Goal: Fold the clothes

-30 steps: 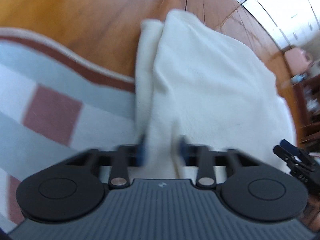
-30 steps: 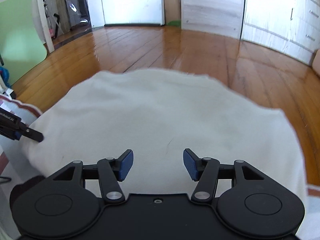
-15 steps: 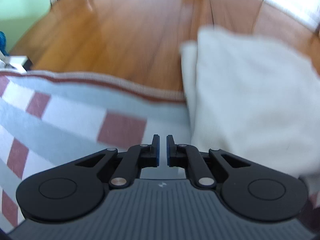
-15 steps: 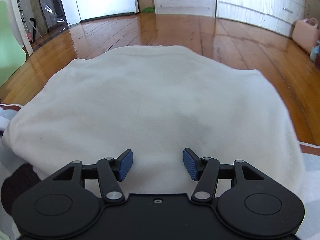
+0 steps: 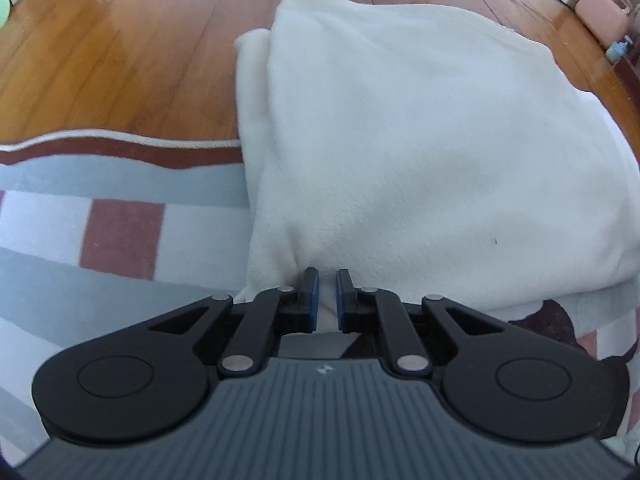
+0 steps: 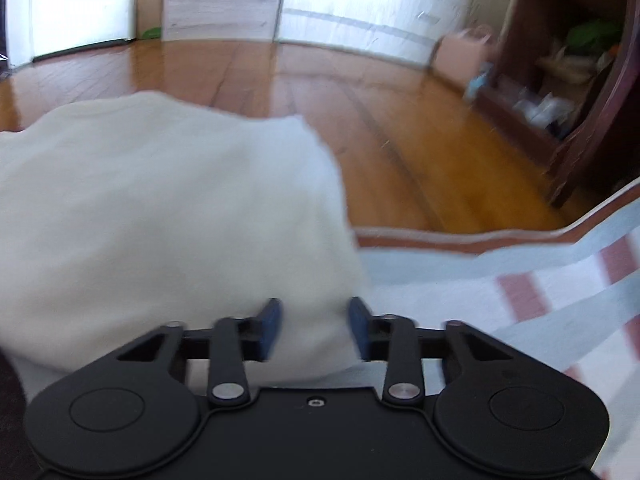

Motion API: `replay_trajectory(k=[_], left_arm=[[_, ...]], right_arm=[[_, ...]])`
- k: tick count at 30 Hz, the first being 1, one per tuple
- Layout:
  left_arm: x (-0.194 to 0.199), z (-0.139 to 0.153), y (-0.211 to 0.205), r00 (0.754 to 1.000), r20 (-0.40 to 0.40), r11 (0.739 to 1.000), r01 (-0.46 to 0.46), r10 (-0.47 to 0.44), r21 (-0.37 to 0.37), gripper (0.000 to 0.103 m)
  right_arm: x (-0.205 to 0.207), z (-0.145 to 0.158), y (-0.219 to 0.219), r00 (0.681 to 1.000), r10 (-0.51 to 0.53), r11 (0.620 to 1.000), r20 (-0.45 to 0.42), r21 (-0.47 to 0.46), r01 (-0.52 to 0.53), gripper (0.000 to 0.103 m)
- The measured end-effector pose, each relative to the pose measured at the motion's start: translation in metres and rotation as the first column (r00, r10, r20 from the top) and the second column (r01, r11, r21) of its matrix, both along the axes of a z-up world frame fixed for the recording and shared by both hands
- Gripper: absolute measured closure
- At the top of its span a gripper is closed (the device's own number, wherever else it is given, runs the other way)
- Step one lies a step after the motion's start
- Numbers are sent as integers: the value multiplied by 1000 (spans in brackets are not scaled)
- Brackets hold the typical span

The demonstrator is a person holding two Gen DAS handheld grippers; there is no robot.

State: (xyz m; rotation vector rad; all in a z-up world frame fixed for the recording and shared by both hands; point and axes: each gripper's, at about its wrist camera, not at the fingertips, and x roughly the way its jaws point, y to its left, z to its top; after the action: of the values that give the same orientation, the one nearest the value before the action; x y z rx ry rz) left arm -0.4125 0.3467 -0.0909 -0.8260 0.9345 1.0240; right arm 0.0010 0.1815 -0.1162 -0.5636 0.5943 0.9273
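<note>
folding looks partly done: cream fleece garment lies doubled over striped rug; left gripper pinches its near edge, right gripper fingers spread astride its corner.

Bare wooden floor open left of and beyond the folded white garment, checked rug free on the left, dark shelf unit and pink case blocking far right
</note>
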Motion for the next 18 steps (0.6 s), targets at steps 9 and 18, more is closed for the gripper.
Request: replay_trajectory(k=[9, 18], left_arm=[[16, 1, -5, 999, 38, 995, -1, -3, 103, 84], [22, -1, -4, 999, 49, 991, 5, -12, 130, 84]], right_arm=[[-45, 28, 70, 825, 473, 880, -310, 209, -427, 62], [-63, -12, 142, 824, 494, 865, -277, 68, -496, 97]])
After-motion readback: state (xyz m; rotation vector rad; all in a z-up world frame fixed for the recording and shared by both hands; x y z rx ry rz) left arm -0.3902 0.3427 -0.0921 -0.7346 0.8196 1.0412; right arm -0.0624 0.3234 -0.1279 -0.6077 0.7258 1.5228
